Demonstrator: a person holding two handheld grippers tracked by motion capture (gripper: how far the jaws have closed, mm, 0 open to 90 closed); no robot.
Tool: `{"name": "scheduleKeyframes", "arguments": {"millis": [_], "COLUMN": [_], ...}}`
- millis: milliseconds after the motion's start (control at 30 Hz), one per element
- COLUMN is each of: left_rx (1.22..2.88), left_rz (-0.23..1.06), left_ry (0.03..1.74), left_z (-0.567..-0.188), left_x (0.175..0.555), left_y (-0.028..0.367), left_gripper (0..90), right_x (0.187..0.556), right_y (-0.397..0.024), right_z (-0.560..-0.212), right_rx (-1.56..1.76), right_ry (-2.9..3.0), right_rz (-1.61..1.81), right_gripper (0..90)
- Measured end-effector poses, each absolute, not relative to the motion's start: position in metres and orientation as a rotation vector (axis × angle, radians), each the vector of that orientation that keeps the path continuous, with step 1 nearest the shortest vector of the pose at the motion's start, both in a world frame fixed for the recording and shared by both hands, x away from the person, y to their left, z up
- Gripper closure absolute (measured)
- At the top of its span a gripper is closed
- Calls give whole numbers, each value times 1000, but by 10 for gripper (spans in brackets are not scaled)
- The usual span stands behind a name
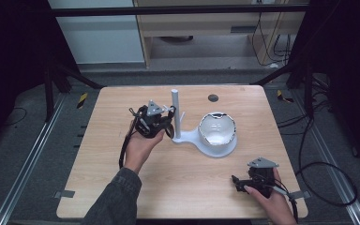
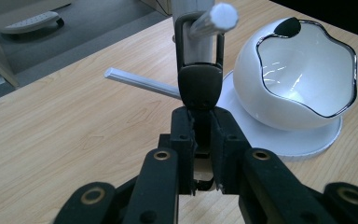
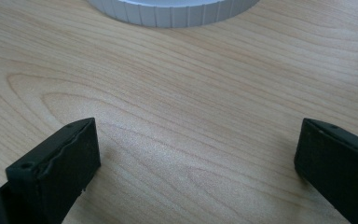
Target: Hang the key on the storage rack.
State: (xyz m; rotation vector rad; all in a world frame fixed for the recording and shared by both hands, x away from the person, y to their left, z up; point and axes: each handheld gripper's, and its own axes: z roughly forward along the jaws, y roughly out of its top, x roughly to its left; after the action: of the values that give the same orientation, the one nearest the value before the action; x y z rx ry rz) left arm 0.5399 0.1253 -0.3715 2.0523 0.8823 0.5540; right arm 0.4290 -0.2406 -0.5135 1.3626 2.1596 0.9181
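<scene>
On the wooden worktop (image 1: pixel 178 178) we see a white stand (image 1: pixel 187 137) with a round base and an upright post (image 1: pixel 176 112). A white bowl (image 1: pixel 217 130) with a wavy, dark-edged rim sits tilted on that base, at about three o'clock from the post. As far as we can see into the bowl from the left claw's view (image 2: pixel 307 70), its glossy inside holds nothing.

Our left claw (image 1: pixel 168 125) sits at nine o'clock from the post, held from below by the left hand (image 1: pixel 140 147). In its own view the left claw (image 2: pixel 200 140) is pressed together on a dark strap tab with a metal loop (image 2: pixel 199 70). The loop hangs around a white peg (image 2: pixel 214 18) that sticks out from the post. A second white peg (image 2: pixel 140 81) juts out lower down, towards ten o'clock in that view.

Our right claw (image 1: pixel 236 183) rests near the worktop's five o'clock corner, well apart from the stand, held by the right hand (image 1: pixel 272 199). Its jaws are spread wide over bare wood, with nothing between them, and the ribbed edge of the stand's base (image 3: pixel 177 11) lies ahead at twelve o'clock.
</scene>
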Motion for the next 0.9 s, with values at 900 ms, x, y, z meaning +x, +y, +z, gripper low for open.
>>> {"name": "scheduleKeyframes", "arguments": {"millis": [900], "left_rx": [2044], "left_rz": [586], "left_ry": [883], "left_z": [-371], "left_x": [510], "left_y": [159], "left_gripper": [653], "right_x": [429], "right_y": [-241], "right_z": [-514], "right_rx": [1363], "right_ry": [2158], "right_rz": [919], "right_gripper": [5]}}
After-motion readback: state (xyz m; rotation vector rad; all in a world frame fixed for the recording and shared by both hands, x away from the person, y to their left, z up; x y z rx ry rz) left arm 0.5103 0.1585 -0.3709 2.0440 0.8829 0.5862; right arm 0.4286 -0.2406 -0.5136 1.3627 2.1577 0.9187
